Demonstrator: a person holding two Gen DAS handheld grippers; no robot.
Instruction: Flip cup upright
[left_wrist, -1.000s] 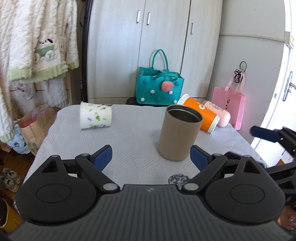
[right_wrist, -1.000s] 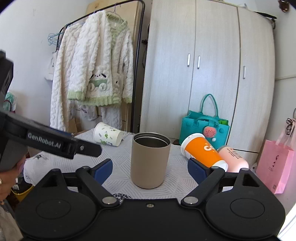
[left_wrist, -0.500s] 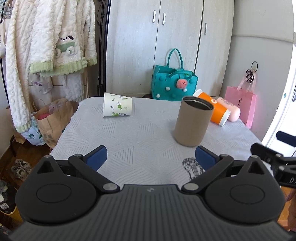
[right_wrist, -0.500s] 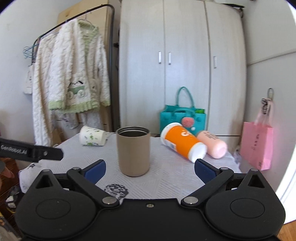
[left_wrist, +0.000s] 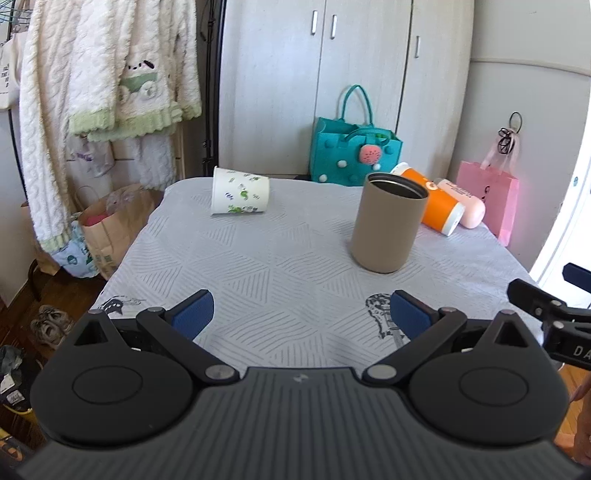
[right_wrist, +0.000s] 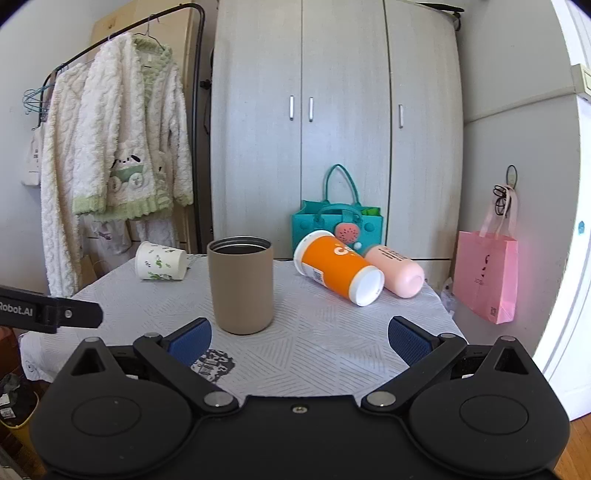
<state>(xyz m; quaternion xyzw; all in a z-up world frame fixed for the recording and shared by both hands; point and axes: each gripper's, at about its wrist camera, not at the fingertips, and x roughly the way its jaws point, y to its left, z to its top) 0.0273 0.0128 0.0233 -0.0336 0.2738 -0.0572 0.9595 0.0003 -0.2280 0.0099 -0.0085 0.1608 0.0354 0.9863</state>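
A tan metal cup stands upright on the grey tablecloth; it also shows in the right wrist view. A white paper cup with green prints lies on its side at the far left. An orange cup and a pink bottle lie on their sides at the far right. My left gripper is open and empty over the near edge. My right gripper is open and empty, short of the tan cup.
A teal bag and a pink paper bag stand beyond the table by the wardrobe. A rack with a white knitted cardigan is at the left, with a brown paper bag and shoes on the floor.
Both grippers have drawn back from the tan cup, which now looks farther away. The left view has swung left and the right view right. Both stay open.
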